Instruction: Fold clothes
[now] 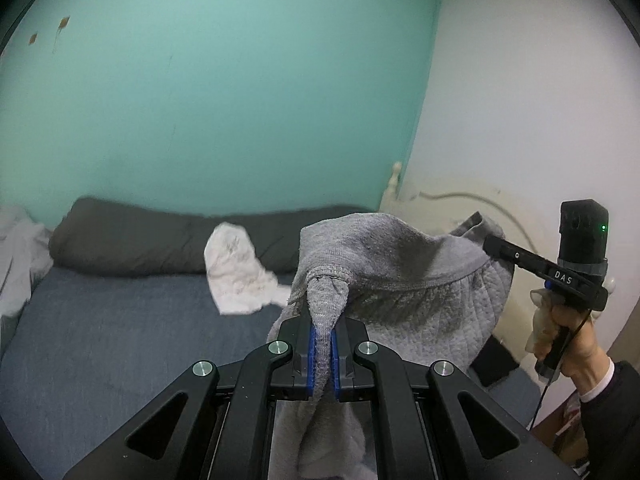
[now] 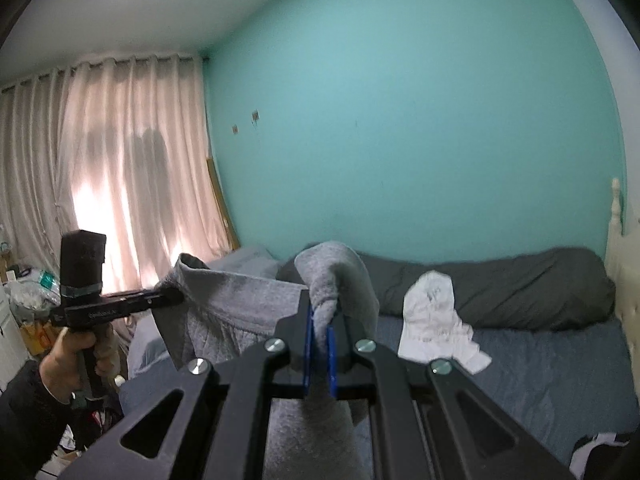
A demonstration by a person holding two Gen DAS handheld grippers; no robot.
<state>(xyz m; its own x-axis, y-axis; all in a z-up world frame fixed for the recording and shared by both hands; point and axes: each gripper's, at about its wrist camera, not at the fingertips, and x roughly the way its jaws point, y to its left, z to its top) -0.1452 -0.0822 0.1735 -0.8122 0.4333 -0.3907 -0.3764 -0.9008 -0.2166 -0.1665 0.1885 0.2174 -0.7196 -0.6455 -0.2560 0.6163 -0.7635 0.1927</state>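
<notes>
Aloft, both grippers (left gripper [image 1: 323, 334], right gripper [image 2: 320, 326]) pinch the grey garment [image 1: 400, 264].

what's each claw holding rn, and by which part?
Both claws are shut on the same grey garment, lifted above the bed: left claw and right claw each pinch a bunched bit of its edge.

Blue-sheeted bed [image 1: 120, 320], dark grey pillow [image 1: 160, 240] along its wall edge, crumpled white garment [image 1: 236, 276] lying against that pillow near mid-bed.
</notes>
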